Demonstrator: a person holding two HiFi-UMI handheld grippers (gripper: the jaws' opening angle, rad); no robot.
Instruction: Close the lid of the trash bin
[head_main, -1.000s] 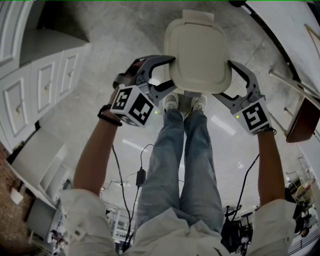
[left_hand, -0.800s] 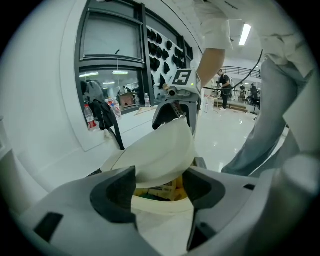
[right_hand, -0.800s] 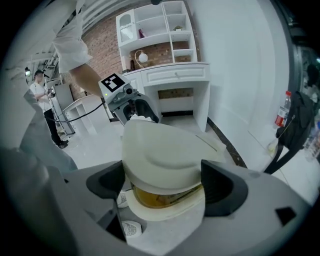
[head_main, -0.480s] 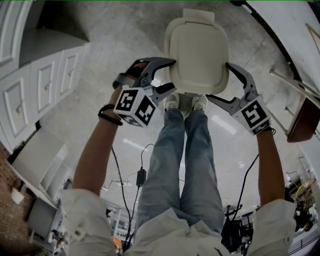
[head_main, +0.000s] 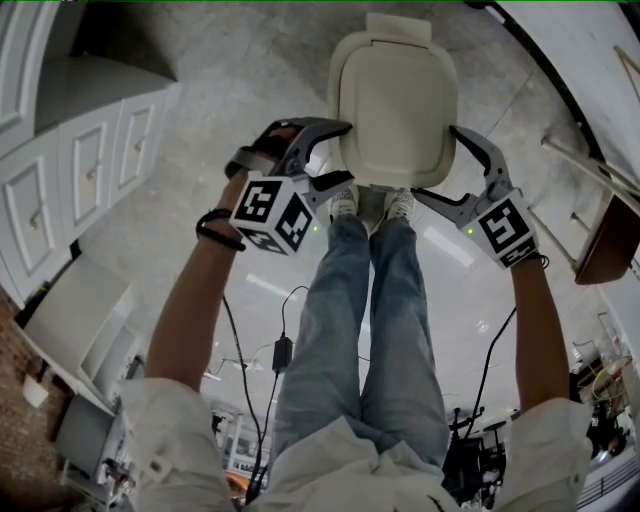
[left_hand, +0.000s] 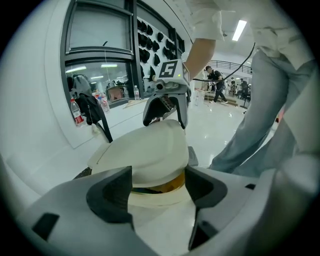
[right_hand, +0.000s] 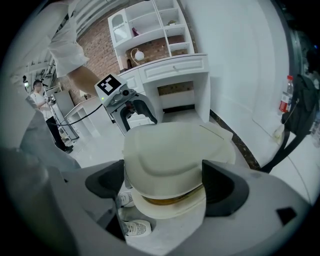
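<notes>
A cream trash bin lid (head_main: 395, 105) lies almost flat on its bin, right in front of my feet. In the gripper views the lid (left_hand: 145, 155) (right_hand: 172, 155) still stands a crack above the bin rim (left_hand: 155, 200), with something yellowish in the gap. My left gripper (head_main: 340, 152) (left_hand: 157, 187) straddles the lid's left edge. My right gripper (head_main: 438, 163) (right_hand: 162, 182) straddles its right edge. Both sets of jaws have just been opening and stand open, with the lid's edge between them and the pads not pressing on it.
White cabinets (head_main: 90, 160) line the left side. A brown wooden piece of furniture (head_main: 605, 240) stands at the right. My shoes (head_main: 345, 205) touch the bin's front. Cables (head_main: 283, 350) run over the glossy floor behind me. A dark bag (left_hand: 92, 110) hangs on the wall beside the bin.
Both grippers have sunk slightly beside the lid, and the lid has come down flatter onto the bin. Both sets of jaws stand a little wider than before.
</notes>
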